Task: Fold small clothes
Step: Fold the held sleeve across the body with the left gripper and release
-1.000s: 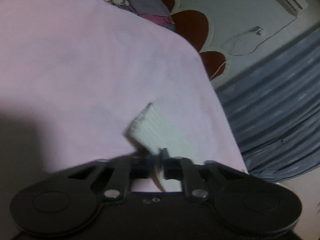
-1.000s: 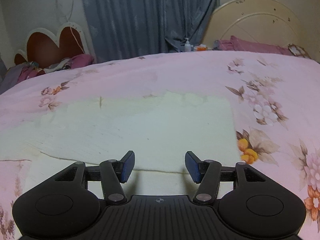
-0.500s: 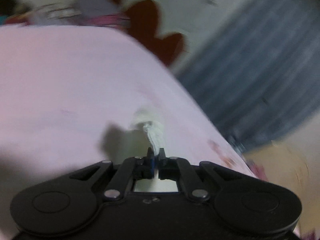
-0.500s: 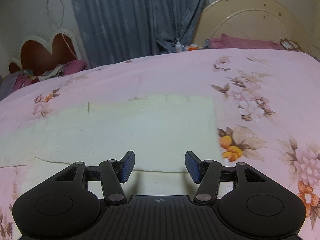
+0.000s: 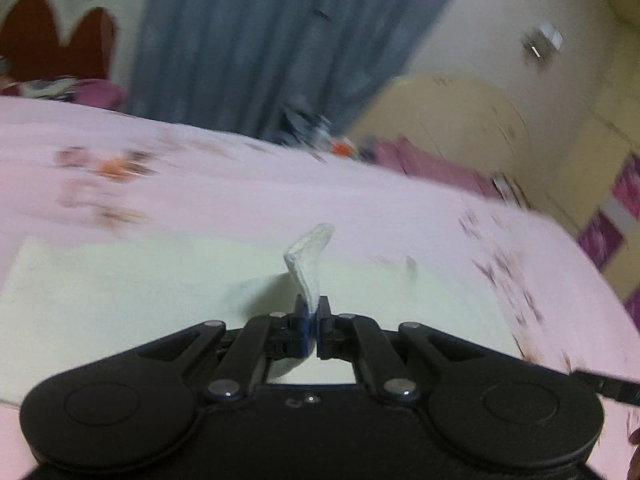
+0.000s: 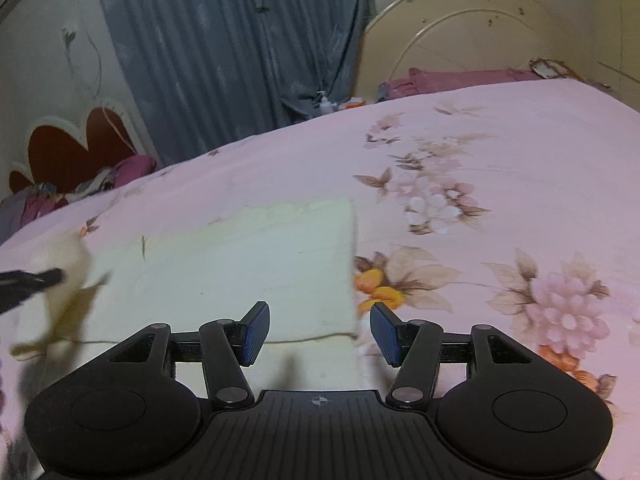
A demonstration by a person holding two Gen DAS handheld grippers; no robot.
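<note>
Cloth [image 6: 248, 272] lies flat on the pink floral bedspread [image 6: 500, 152] | left gripper [image 5: 311, 322] is clamped on a lifted corner | right gripper [image 6: 318, 330] hangs spread wide over the near right corner, holding nothing | looks thin, light, floppy, so pinch right at the corners, you'll want both

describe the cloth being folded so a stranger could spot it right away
Start at the big bed with the pink floral bedsheet filling both views. On it, just ahead of the open right gripper, lies a flat pale cream cloth, one corner pinched up by the left gripper. It is the only plain, unprinted fabric there, with a straight right edge against the flowers.
</note>
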